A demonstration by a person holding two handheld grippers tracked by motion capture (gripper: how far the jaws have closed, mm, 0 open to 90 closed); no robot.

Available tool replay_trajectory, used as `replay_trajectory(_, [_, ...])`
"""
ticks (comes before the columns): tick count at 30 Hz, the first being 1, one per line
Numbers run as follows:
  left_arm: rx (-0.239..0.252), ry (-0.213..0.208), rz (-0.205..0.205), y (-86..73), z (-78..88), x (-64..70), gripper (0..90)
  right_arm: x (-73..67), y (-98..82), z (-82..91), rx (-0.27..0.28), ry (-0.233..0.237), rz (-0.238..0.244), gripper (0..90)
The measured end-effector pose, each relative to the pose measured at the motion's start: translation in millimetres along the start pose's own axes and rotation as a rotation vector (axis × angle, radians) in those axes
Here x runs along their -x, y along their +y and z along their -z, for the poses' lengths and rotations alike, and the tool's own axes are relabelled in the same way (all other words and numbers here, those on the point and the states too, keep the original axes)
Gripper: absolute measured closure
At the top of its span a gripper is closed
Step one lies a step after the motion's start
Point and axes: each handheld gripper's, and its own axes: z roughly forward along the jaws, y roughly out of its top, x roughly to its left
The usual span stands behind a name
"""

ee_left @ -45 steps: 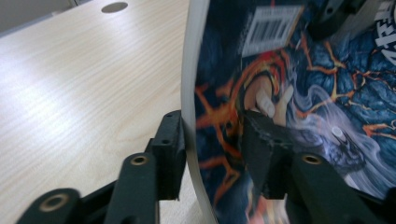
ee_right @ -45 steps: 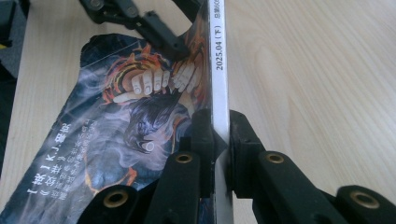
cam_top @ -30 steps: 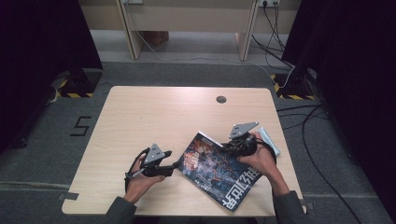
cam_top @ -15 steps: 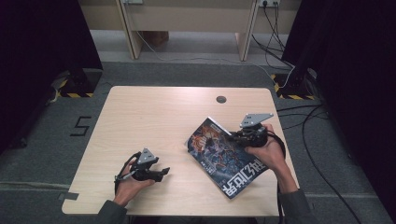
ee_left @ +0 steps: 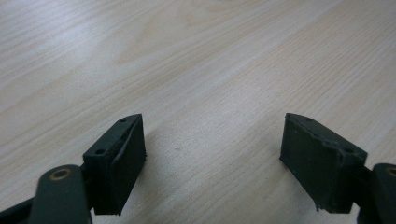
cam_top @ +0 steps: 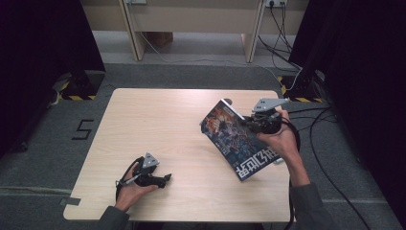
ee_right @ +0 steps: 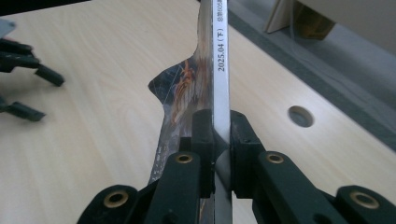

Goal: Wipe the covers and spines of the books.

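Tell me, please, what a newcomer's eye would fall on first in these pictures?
First, the colourful magazine at the table's right side, lifted at a tilt with the right tool clamped on its spine. Next, the left tool near the front left of the pale wooden table, its jaws having just opened wide with nothing between them.

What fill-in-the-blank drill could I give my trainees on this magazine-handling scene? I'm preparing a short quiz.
1. The right gripper is shut on the ____ of the magazine.
2. The left gripper has just been opening, and between its fingers there is ____.
3. The round hole is cut into the ____.
4. The date printed on the spine begins with the year ____.

Missing words: spine; nothing; table; 2025
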Motion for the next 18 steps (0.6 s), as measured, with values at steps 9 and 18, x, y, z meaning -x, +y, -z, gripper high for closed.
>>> replay_trajectory(9, [-0.005,0.008,0.008,0.4,0.1,0.4,19.7,7.6,26.5,-6.8,-0.061,-0.111,0.087,83.5])
replay_trajectory(18, [-0.013,0.015,0.020,0.8,0.9,1.1,19.9,-22.6,21.9,-25.1,-0.109,-0.072,0.209,83.4])
